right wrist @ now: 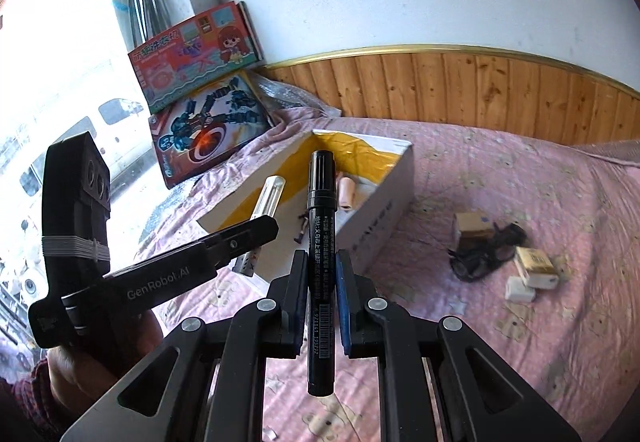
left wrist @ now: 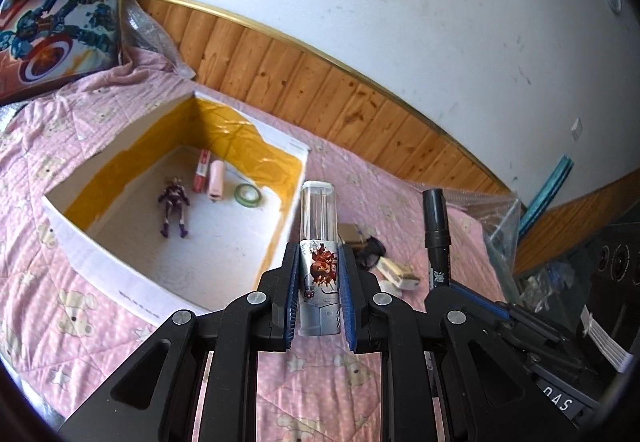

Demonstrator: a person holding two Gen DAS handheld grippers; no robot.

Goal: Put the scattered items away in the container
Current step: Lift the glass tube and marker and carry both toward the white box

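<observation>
Each gripper is matte black, its two fingers lined inside with ribbed blue pads [left wrist: 291,306] and hinged on angular black link arms fixed with round silver screws [left wrist: 256,298]. Seen from the right wrist view, the left gripper [right wrist: 256,232] carries white "GenRobot.AI" lettering along its side and a black camera block bound with grey bands. The hand [right wrist: 80,370] under it shows a red patterned cuff at the frame's lower left edge.
</observation>
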